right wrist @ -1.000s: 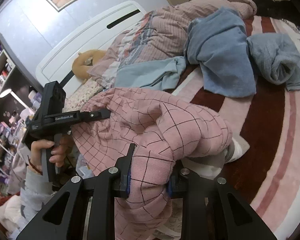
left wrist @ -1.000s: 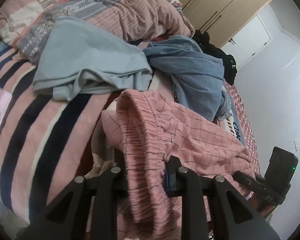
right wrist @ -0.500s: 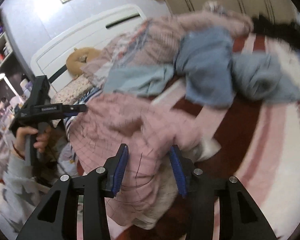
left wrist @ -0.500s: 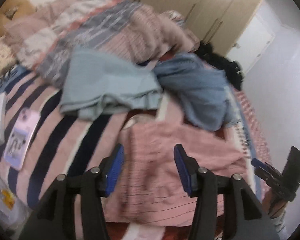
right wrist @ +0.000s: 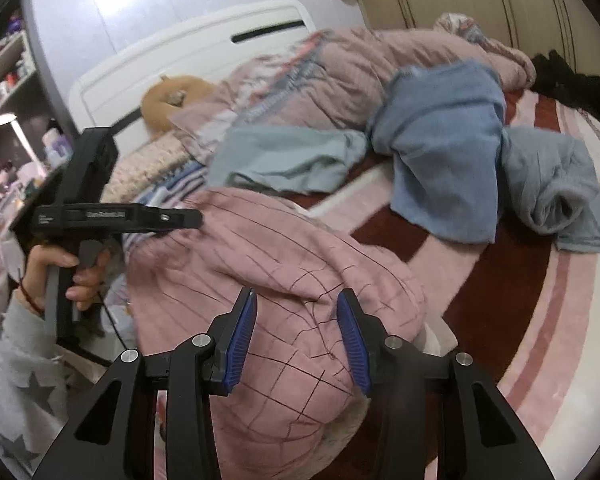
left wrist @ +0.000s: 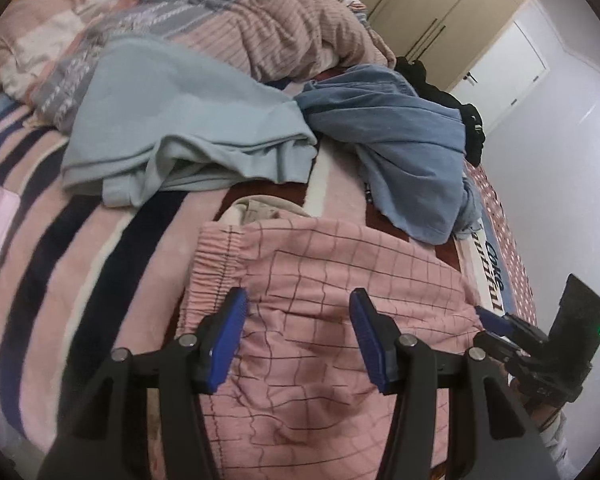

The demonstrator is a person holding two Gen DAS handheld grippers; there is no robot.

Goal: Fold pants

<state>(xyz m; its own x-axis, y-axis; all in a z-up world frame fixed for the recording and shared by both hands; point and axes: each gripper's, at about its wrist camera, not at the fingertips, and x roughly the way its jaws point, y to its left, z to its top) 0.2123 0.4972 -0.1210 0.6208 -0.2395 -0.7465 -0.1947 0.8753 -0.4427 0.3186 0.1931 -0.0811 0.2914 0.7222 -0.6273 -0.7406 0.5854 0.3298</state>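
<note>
So both hand-held grippers are sitting open over the pink checked pants [left wrist: 332, 320] right now. The left hand-held gripper [left wrist: 298, 338] is hovering with its blue pads spread apart, nothing pinched between them, just above the fabric beside the elastic waistband [left wrist: 216, 264]. Its jaws have just been opening, and no cloth is caught in the gap. Same deal with the right hand-held gripper [right wrist: 296, 338]: jaws have just been opening too, pads are standing apart over a bunched-up hump of the same pants, not squeezing anything.

The pants are lying in a rumpled heap on the striped blanket [left wrist: 60, 264] at the near edge of the bed, waistband toward the left side. Behind them a light blue garment [left wrist: 180, 120] and a denim-blue one [left wrist: 400, 136] are lying crumpled, touching each other. A person's hand [right wrist: 68, 272] is gripping the left tool's handle.
</note>
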